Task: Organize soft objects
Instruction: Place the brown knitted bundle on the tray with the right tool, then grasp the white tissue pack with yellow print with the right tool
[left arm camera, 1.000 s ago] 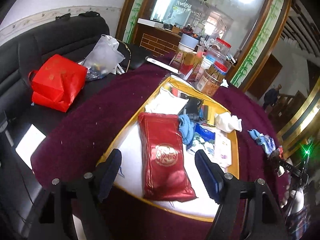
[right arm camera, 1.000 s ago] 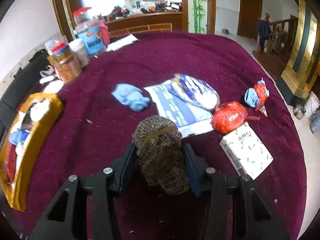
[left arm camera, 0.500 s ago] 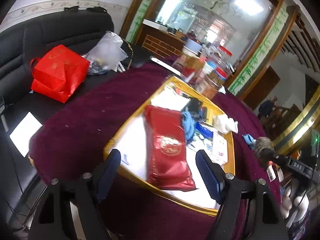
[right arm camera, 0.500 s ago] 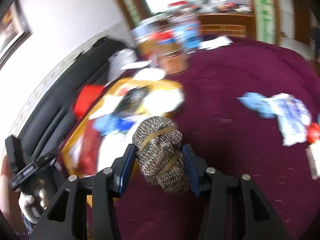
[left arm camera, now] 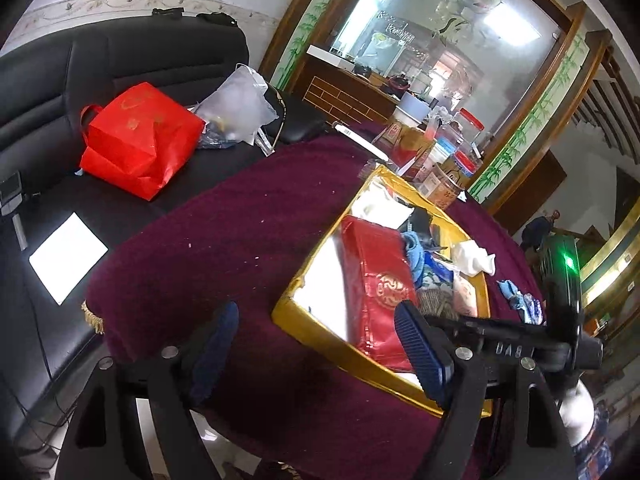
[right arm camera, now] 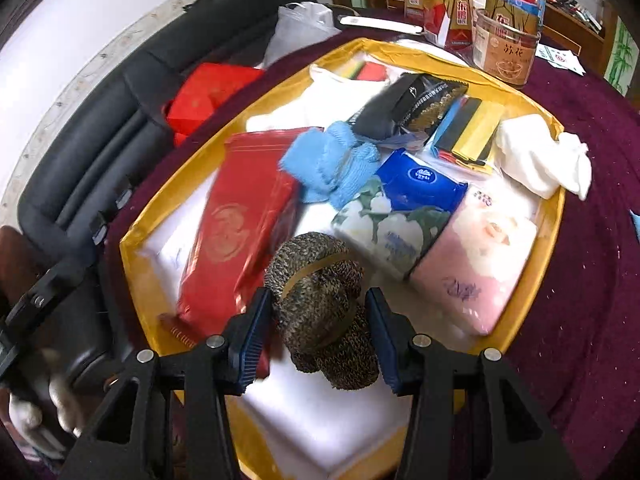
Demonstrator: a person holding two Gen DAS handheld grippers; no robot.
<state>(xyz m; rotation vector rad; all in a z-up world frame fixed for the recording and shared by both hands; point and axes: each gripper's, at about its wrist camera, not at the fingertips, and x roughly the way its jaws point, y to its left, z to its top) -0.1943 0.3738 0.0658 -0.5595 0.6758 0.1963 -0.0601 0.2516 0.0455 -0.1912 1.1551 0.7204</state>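
A brown knitted bundle (right arm camera: 316, 264) bound with a band is pinched in my right gripper (right arm camera: 316, 304), which hangs over the near part of the yellow box (right arm camera: 136, 248). In the box lie a red packet (right arm camera: 240, 224), a blue cloth (right arm camera: 332, 160), a white cloth (right arm camera: 540, 156), tissue packs (right arm camera: 472, 264) and a black pouch (right arm camera: 400, 108). My left gripper (left arm camera: 316, 320) hovers at the box's near corner (left arm camera: 320, 328); its jaws are opening with nothing between them. In the left wrist view the bundle (left arm camera: 434, 300) shows just behind the right finger.
The box sits on a dark red tablecloth (left arm camera: 208, 240). Jars and cartons (right arm camera: 508, 48) stand behind it. A black sofa (left arm camera: 60, 80) holds a red bag (left arm camera: 136, 140), a plastic bag (left arm camera: 240, 108) and a white sheet (left arm camera: 68, 256). Another blue cloth (left arm camera: 512, 292) lies beyond the box.
My right gripper has swung with the knitted bundle from the middle of the table to above the yellow box. My left gripper has drawn back, so the box now sits further right in its view.
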